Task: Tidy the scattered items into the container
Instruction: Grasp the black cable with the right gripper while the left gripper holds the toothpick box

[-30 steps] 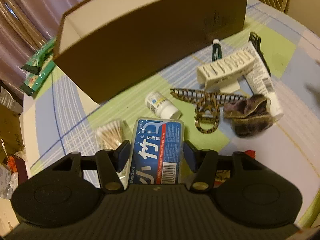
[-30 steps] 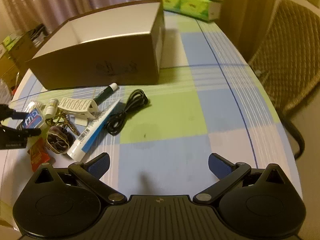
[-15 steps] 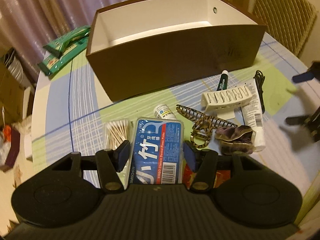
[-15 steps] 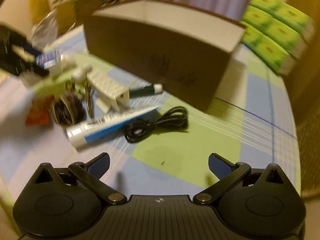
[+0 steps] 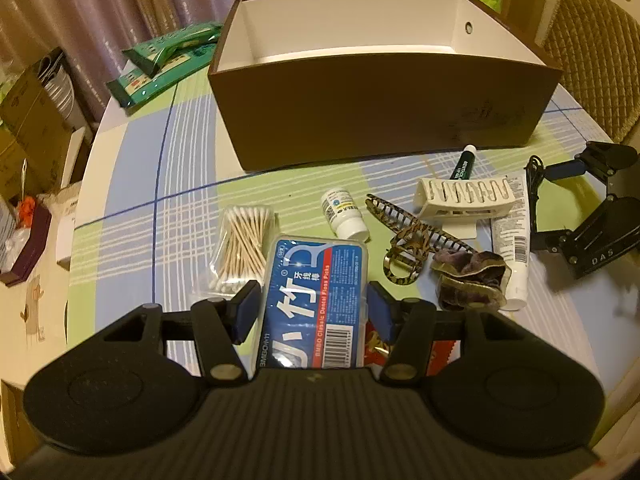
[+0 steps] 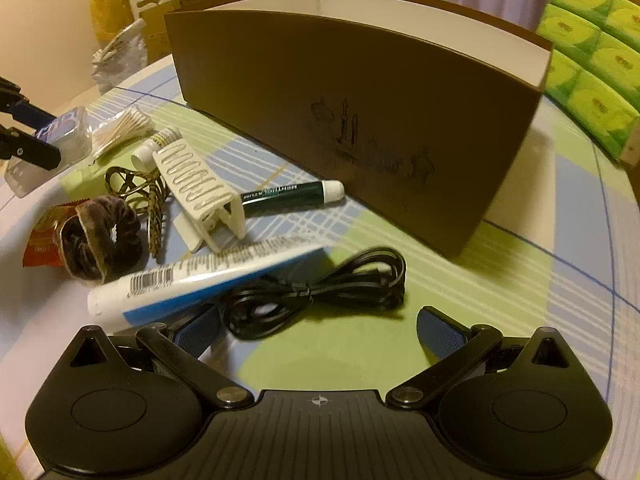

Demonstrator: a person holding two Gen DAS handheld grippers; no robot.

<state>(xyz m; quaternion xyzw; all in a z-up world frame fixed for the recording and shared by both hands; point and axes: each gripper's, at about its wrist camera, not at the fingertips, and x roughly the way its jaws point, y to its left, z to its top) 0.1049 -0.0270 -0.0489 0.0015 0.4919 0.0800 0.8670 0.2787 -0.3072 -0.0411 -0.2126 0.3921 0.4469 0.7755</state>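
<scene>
My left gripper is shut on a blue floss-pick box, held over a red packet. Ahead stands the brown container, white inside, with nothing showing in it. Between them lie cotton swabs, a small white bottle, a leopard hair claw, a white clip, a scrunchie and a green tube. My right gripper is open, low over the table. A coiled black cable lies just ahead of its fingers, and a toothpaste tube lies beside its left finger.
Green packets lie at the table's back left, and green tissue packs sit behind the container. A wicker chair stands at the right. Cardboard boxes crowd the floor on the left. The round table's edge curves close by.
The right gripper has come down and in toward the cable and toothpaste tube, rolling as it went. The left gripper has rolled level and risen slightly, still gripping the floss box.
</scene>
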